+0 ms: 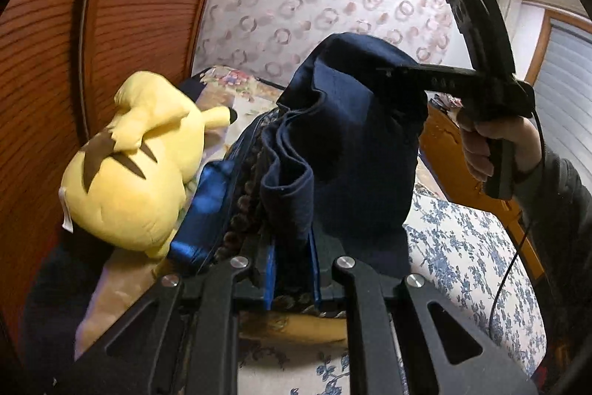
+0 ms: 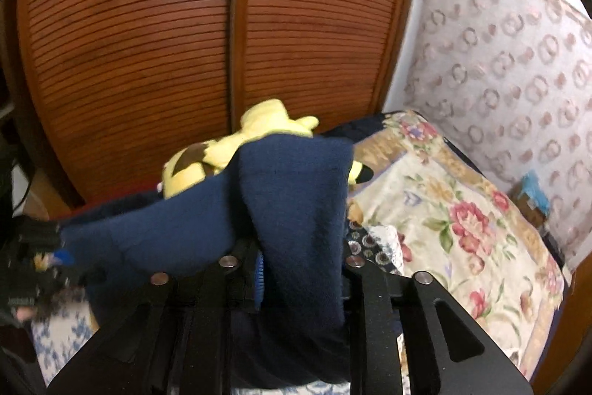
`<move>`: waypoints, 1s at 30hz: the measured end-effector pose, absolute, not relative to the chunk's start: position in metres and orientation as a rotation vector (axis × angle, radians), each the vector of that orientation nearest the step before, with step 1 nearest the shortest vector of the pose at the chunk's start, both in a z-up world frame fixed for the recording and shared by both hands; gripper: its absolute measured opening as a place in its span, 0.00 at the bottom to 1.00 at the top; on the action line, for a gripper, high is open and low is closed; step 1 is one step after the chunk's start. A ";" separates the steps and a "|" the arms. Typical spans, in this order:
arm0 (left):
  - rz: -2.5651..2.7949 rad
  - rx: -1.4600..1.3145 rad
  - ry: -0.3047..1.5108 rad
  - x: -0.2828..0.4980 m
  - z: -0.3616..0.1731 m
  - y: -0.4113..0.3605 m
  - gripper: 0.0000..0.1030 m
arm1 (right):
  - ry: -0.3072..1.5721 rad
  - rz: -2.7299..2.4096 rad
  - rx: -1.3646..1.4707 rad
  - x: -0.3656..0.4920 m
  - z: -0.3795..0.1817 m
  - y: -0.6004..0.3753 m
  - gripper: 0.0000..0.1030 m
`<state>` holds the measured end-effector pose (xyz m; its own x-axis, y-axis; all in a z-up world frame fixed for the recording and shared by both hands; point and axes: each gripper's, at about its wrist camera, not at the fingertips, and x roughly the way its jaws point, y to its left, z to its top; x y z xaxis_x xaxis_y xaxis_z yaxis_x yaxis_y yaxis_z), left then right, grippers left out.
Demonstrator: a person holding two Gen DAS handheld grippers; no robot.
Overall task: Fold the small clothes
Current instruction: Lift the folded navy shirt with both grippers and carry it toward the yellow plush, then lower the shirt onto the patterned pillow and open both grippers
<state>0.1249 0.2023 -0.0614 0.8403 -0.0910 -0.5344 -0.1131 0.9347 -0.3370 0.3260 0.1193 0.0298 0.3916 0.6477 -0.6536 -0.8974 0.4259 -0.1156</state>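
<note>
Left wrist view: navy garment pinched mid-frame by left gripper | right gripper clamped on its upper right | right wrist view: cloth gripped centre.

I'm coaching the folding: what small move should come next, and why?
Probably draw the two grippers apart to spread the navy garment flat. It hangs bunched in folds between the left hand-held gripper and the right hand-held gripper, both clamped on it above the bed, near the yellow plush toy.
</note>
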 end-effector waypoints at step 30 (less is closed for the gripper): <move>0.077 -0.261 0.595 0.113 -0.052 0.194 0.18 | 0.655 0.859 -0.327 0.321 -0.031 0.085 0.58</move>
<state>0.1128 0.1943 -0.0518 0.8262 -0.0034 -0.5633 -0.1464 0.9643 -0.2206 0.3212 0.0846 -0.0308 0.4758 0.5914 -0.6511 -0.7842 0.6205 -0.0094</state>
